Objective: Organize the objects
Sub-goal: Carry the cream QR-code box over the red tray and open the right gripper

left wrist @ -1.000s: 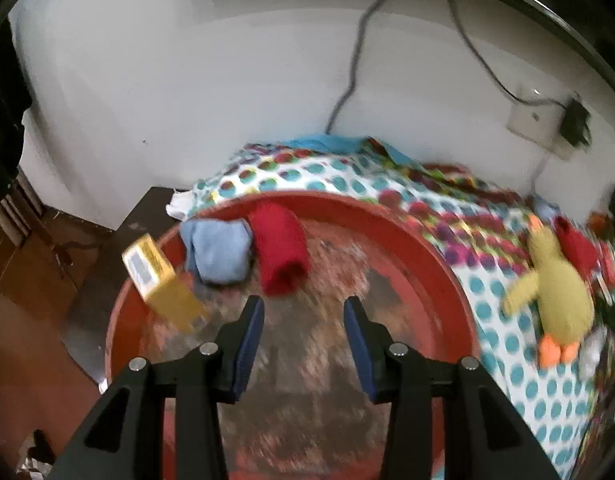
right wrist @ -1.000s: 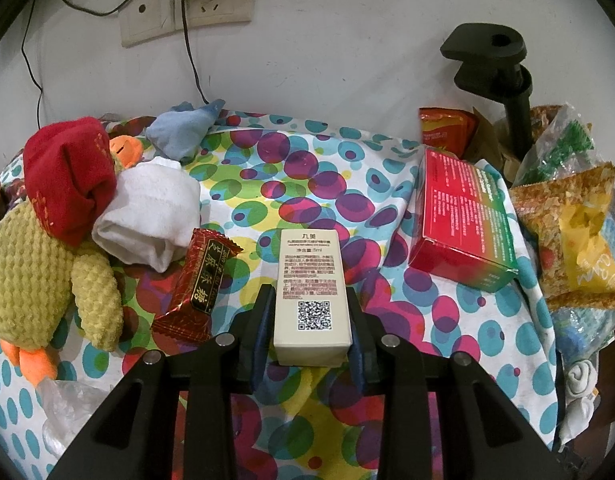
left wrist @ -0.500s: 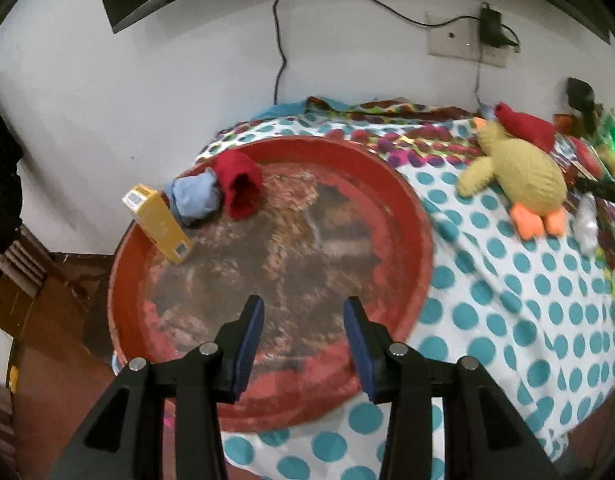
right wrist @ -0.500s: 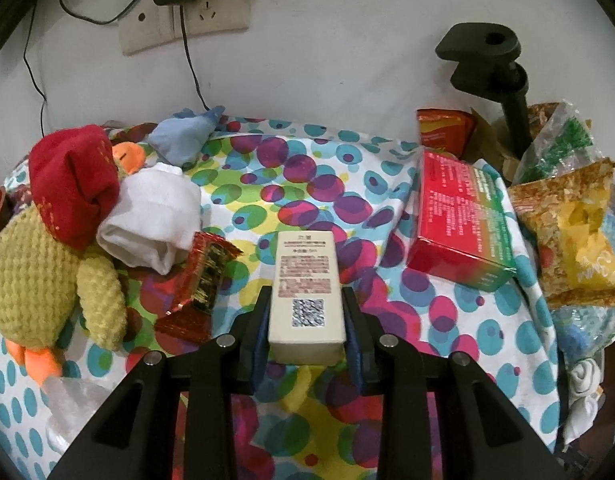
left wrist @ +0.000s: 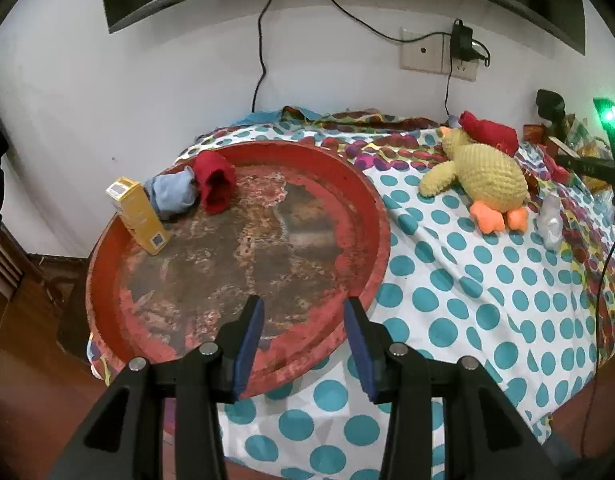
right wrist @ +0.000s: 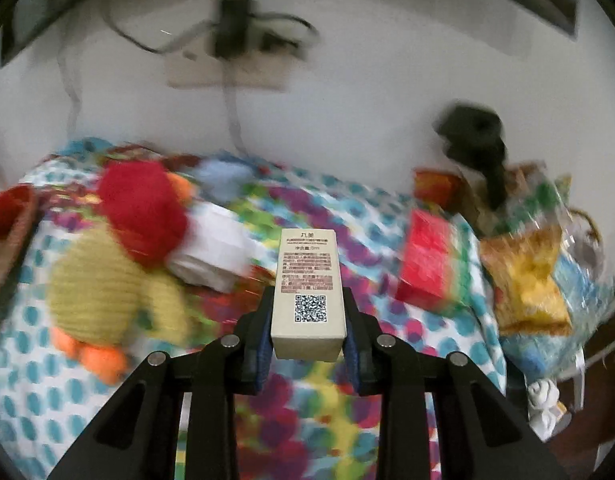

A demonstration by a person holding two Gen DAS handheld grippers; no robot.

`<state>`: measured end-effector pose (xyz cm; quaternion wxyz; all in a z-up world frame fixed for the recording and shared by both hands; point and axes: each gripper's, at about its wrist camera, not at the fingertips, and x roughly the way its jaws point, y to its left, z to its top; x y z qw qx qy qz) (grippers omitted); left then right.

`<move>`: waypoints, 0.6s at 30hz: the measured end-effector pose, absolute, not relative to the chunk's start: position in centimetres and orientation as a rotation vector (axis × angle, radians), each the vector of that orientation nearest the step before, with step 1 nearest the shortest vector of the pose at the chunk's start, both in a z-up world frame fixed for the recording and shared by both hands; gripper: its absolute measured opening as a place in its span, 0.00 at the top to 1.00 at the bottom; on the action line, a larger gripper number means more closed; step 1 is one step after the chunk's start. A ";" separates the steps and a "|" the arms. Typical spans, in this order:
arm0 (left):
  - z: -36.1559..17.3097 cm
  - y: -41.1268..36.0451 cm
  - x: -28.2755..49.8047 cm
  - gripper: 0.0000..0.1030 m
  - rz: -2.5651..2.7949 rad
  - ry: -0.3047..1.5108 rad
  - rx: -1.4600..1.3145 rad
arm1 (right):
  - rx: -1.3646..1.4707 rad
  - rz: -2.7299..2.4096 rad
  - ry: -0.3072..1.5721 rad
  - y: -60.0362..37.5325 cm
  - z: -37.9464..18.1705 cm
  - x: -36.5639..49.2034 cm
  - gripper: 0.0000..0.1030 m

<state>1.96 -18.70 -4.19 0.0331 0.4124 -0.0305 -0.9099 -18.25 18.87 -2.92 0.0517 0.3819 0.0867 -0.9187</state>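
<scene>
My right gripper (right wrist: 307, 312) is shut on a cream box with a QR code (right wrist: 308, 288) and holds it raised above the spotted cloth. My left gripper (left wrist: 303, 320) is open and empty over the near rim of a round red tray (left wrist: 371, 208). In the tray's far left lie a yellow box (left wrist: 138, 216), a blue cloth (left wrist: 172, 195) and a red cloth roll (left wrist: 216, 181). A yellow knitted duck (left wrist: 483, 178) with a red hat lies right of the tray; it also shows in the right wrist view (right wrist: 103, 280).
On the cloth in the right wrist view lie a white cloth (right wrist: 215, 252), a red box (right wrist: 427, 264) and snack bags (right wrist: 527, 280). A black clamp stand (right wrist: 479, 140) stands at the back right. Wall sockets with cables (left wrist: 439, 54) are behind. The table edge drops to a wooden floor (left wrist: 23, 400).
My right gripper has lifted the cream box off the cloth and swung left; its view is blurred. My left gripper has pulled back from the tray, still open.
</scene>
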 end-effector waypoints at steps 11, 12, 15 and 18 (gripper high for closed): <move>-3.6 -21.6 5.3 0.59 -2.771 0.019 1.248 | 1.002 -2.372 0.309 -0.6 1.3 -15.9 0.73; -3.7 -21.9 5.5 0.59 -2.763 0.022 1.245 | 1.007 -2.337 0.317 -2.8 0.9 -15.9 0.73; -4.0 -22.8 6.0 0.59 -2.748 0.042 1.257 | 1.021 -2.261 0.376 -8.4 -0.5 -16.1 0.73; -4.3 -23.7 6.2 0.59 -2.741 0.071 1.268 | 1.065 -2.197 0.390 -13.1 -2.0 -17.2 0.73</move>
